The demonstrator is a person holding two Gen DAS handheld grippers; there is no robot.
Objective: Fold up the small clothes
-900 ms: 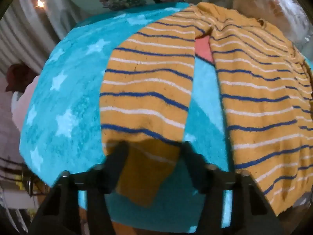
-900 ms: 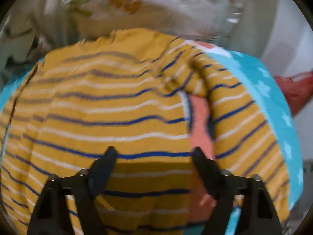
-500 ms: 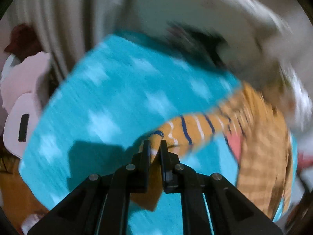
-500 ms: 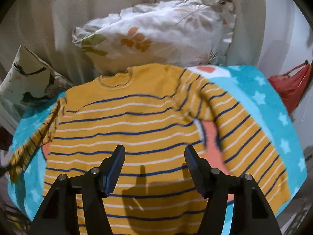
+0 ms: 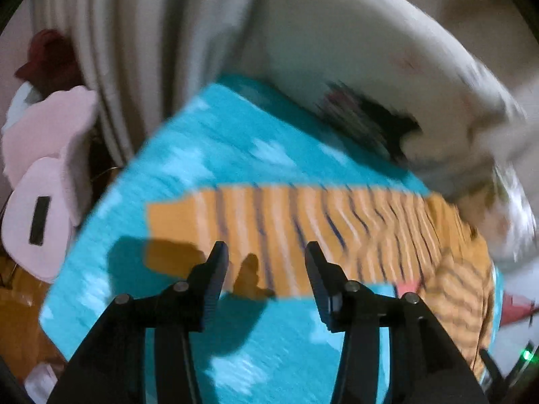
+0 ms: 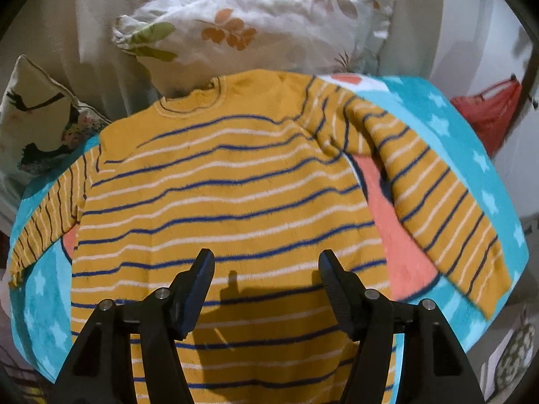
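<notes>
A small mustard-yellow sweater with blue and white stripes lies flat, neck away from me, on a turquoise star-patterned blanket. Its right sleeve slants down beside the body. Its left sleeve lies stretched out sideways on the blanket, blurred by motion. My left gripper hovers open just above that sleeve, with nothing between its fingers. My right gripper hangs open over the lower middle of the sweater's body, holding nothing.
A floral white pillow and a bird-print cushion lean at the blanket's far edge. A red bag hangs at the right. A pink object and a pale curtain stand past the blanket's left edge.
My left gripper, shut on the left sleeve's cuff half a second ago, has let go and stands open; the sleeve now lies spread out sideways. My right gripper has lifted back from the body.
</notes>
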